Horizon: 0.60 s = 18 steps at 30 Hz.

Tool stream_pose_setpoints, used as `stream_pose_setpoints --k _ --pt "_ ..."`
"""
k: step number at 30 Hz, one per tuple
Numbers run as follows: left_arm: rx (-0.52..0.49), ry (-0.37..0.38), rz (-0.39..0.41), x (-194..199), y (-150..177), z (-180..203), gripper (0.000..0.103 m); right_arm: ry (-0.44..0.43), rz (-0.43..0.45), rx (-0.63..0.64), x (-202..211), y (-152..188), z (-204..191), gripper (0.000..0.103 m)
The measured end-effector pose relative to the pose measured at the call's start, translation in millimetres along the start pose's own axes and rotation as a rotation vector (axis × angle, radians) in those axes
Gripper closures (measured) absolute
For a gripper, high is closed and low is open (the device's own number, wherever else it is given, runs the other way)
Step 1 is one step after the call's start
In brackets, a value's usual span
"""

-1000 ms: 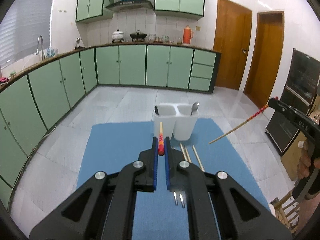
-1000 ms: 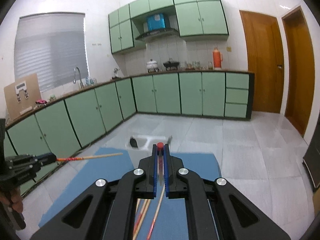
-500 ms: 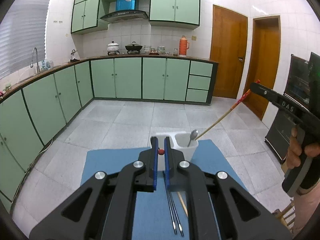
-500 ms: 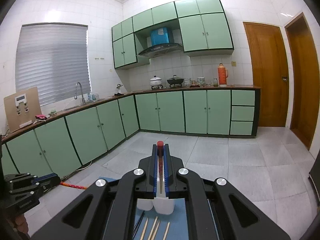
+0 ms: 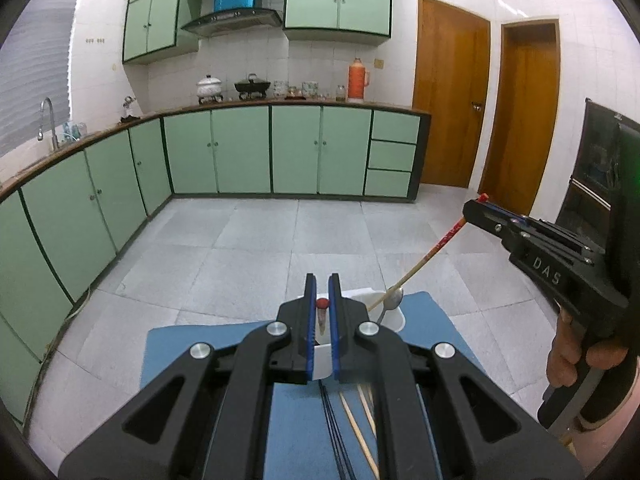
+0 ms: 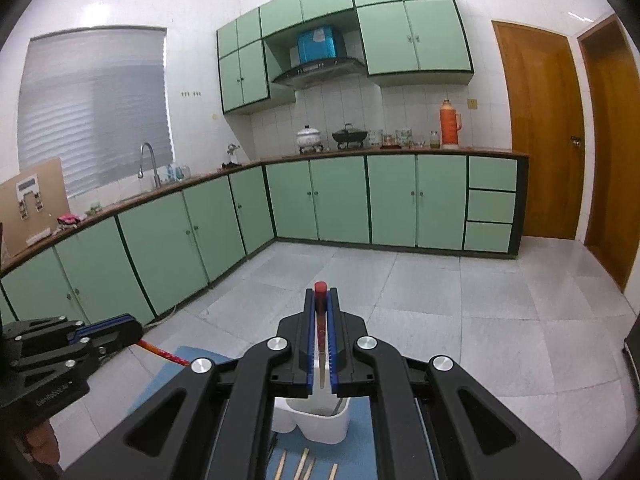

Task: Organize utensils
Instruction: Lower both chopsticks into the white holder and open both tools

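Observation:
My left gripper (image 5: 321,292) is shut on a red-topped chopstick (image 5: 321,316) that hangs down over the white two-cup utensil holder (image 5: 394,318). My right gripper (image 6: 320,300) is shut on another red-topped chopstick (image 6: 320,344), held above the holder (image 6: 320,426). In the left wrist view the right gripper (image 5: 482,204) holds its chopstick (image 5: 424,262) slanting down, its tip at the holder's right cup beside a metal spoon (image 5: 393,301). The left gripper (image 6: 132,330) and its chopstick (image 6: 164,354) show in the right wrist view.
The holder stands on a blue mat (image 5: 296,420). Loose wooden chopsticks (image 5: 358,436) and black chopsticks (image 5: 334,432) lie on the mat near me; more wooden ones (image 6: 304,466) show in the right wrist view. Green cabinets (image 5: 240,148) line the far walls.
Both grippers have moved closer over the holder, each turning its chopstick from level to pointing down. The right chopstick's tip has come down to the right cup.

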State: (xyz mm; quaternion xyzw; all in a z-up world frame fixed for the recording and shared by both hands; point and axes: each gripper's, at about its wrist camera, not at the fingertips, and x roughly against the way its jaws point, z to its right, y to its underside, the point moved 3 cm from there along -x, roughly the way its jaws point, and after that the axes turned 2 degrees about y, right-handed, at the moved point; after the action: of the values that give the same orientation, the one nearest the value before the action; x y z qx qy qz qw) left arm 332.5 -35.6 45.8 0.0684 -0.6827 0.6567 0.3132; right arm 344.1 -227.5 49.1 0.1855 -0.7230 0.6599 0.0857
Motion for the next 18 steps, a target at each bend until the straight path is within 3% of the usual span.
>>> stream_pose_setpoints --k 8,10,11,18 --pt "0.031 -0.002 -0.046 -31.2 15.9 -6.7 0.094 -0.021 -0.073 0.01 -20.9 26.5 -5.0 0.098" --pt "0.039 -0.008 -0.047 -32.6 19.4 -9.6 0.074 -0.028 -0.088 0.013 -21.5 31.1 -6.5 0.097" --pt "0.042 -0.012 -0.043 -32.7 18.9 -10.8 0.07 -0.029 -0.089 0.012 -21.2 31.1 -7.3 0.097" --pt "0.05 -0.025 0.0 -15.2 21.7 -10.2 0.055 -0.028 -0.063 -0.01 2.5 35.0 -2.0 0.088"
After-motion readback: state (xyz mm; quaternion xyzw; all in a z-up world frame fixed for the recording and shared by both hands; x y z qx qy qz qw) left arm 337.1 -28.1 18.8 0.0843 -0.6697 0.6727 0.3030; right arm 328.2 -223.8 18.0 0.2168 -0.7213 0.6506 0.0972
